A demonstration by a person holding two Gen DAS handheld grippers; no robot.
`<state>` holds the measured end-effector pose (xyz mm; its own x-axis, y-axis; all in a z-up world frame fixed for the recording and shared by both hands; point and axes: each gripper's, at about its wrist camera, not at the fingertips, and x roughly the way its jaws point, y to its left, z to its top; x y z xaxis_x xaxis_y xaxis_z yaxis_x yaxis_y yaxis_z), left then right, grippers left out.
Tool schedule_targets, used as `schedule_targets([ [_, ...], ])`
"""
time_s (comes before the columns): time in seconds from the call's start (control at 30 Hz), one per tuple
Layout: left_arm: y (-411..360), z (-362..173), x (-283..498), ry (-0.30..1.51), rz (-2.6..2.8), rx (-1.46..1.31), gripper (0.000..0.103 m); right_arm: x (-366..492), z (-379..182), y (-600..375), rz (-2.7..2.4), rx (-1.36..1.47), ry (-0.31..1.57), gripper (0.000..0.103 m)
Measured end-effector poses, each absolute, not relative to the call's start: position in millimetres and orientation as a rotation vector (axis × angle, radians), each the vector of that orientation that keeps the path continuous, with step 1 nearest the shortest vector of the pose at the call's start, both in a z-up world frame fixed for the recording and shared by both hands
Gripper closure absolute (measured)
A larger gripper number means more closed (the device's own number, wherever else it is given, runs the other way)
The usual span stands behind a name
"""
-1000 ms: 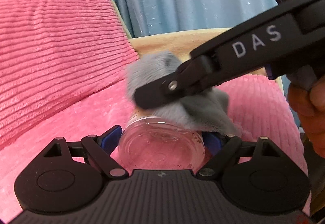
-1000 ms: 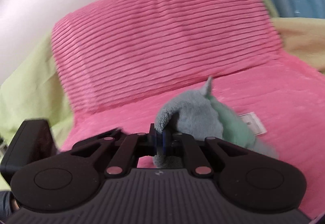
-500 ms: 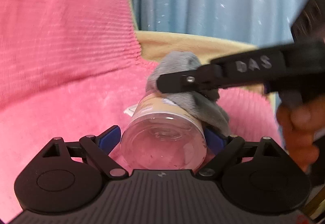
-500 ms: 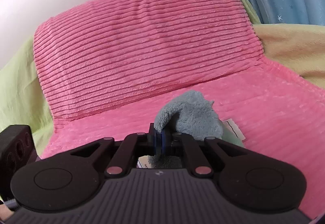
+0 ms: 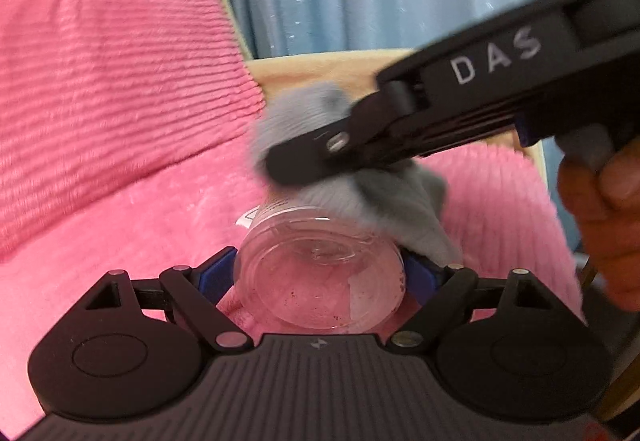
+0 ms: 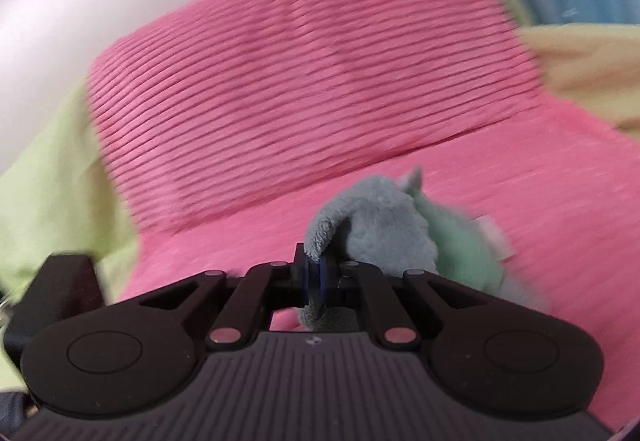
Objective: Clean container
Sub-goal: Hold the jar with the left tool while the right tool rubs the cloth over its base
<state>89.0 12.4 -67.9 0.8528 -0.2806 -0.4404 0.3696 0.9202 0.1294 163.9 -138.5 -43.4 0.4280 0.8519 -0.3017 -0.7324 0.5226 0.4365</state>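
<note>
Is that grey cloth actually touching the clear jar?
Touching. In the left wrist view the grey cloth, pinched in the right gripper, lies draped against the jar with no gap.

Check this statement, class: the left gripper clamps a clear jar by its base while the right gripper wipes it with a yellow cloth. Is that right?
One thing is wrong: the cloth is grey, not yellow, as the left wrist view shows. The rest holds: the left gripper clamps the clear jar by its base while the right gripper wipes it.
</note>
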Motion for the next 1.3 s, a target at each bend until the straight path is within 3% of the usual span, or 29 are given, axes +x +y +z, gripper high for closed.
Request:
schedule_targets([
  [0.3, -1, -71, 86, 0.407, -0.347, 0.309, 0.017, 176, -46, -150, 0.82, 0.284, 0.49, 0.1],
  [0.5, 31, -70, 95, 0.475, -0.414, 0.006, 0.015, 173, -45, -149, 0.822, 0.261, 0.481, 0.1],
  [0.63, 31, -71, 96, 0.492, -0.422, -0.029, 0.017, 175, -45, -150, 0.816, 0.268, 0.485, 0.1],
  [1.1, -11, -72, 78, 0.397, -0.348, 0.432, 0.017, 171, -45, -150, 0.882, 0.245, 0.495, 0.1],
  [1.3, 2, -69, 84, 0.419, -0.378, 0.305, 0.017, 174, -47, -152, 0.824, 0.254, 0.485, 0.1],
])
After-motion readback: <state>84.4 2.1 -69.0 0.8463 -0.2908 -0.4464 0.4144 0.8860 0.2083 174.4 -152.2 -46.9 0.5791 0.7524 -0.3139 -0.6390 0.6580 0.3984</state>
